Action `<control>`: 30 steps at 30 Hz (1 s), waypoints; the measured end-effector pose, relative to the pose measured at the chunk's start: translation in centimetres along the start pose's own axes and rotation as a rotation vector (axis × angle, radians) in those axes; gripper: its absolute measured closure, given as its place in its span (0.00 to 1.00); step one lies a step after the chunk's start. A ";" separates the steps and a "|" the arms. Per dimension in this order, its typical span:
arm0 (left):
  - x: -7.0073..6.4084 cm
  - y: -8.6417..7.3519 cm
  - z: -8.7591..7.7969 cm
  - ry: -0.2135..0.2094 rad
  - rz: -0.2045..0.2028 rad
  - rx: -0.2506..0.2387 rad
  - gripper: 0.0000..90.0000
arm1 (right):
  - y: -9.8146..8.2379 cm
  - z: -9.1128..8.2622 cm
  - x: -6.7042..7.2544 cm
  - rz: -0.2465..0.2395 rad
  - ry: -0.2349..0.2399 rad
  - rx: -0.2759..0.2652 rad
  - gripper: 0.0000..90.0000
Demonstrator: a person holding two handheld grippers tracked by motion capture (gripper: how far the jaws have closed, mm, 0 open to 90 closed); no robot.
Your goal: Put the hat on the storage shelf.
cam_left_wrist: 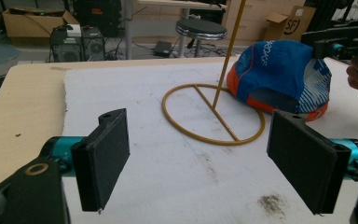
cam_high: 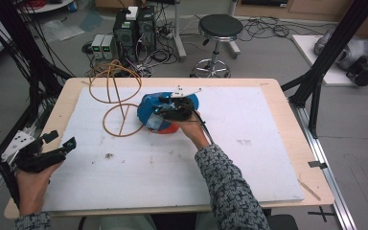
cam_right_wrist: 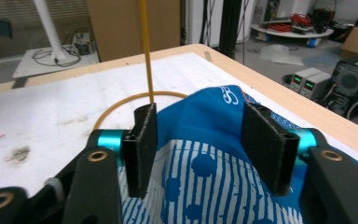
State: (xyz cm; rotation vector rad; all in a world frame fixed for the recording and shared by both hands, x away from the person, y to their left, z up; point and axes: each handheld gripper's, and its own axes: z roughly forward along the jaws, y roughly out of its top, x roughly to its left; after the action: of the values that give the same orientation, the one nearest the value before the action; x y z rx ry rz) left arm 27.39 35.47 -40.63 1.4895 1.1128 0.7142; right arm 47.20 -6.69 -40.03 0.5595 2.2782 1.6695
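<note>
A blue cap [cam_high: 146,108] with an orange brim lies on the white mat [cam_high: 249,163] near the table's middle. My right gripper [cam_high: 160,111] hovers over the cap's crown, open. In the right gripper view its jaws stand apart on either side of the blue-and-white patterned cap [cam_right_wrist: 200,182], not pinching it. Just left of the cap stands a yellow wire stand [cam_high: 121,120], with a ring base, an upright rod and a loop on top. My left gripper [cam_high: 61,139] is open and holds nothing, at the table's left edge. It faces the wire stand [cam_left_wrist: 213,113] and the cap [cam_left_wrist: 279,70].
The mat covers most of the wooden table [cam_high: 287,124]; a dark smudge [cam_high: 109,155] marks it near the front left. Beyond the table's far edge are a black stool [cam_high: 219,28], computer towers [cam_high: 134,28] and floor cables. Black frame posts [cam_high: 333,48] rise at the right.
</note>
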 end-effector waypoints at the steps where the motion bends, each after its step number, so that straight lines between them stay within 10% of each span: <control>1: 0.0 0.0 0.0 0.000 0.000 0.001 0.24 | 0.0 0.0 0.0 0.000 0.000 0.000 0.58; 14: 0.2 0.0 -0.2 0.001 -0.004 -0.001 0.24 | 0.3 0.4 0.1 -0.062 -0.019 0.039 0.96; 30: 0.3 -0.1 -0.1 0.006 -0.004 0.005 0.24 | 1.7 -2.5 -1.8 0.047 -0.102 -0.073 0.98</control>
State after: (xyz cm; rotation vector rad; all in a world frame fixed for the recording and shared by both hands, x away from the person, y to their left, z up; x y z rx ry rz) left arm 27.42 35.77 -40.78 1.4896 1.1227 0.7140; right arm 48.01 -9.21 -37.67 0.6710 2.1389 1.6978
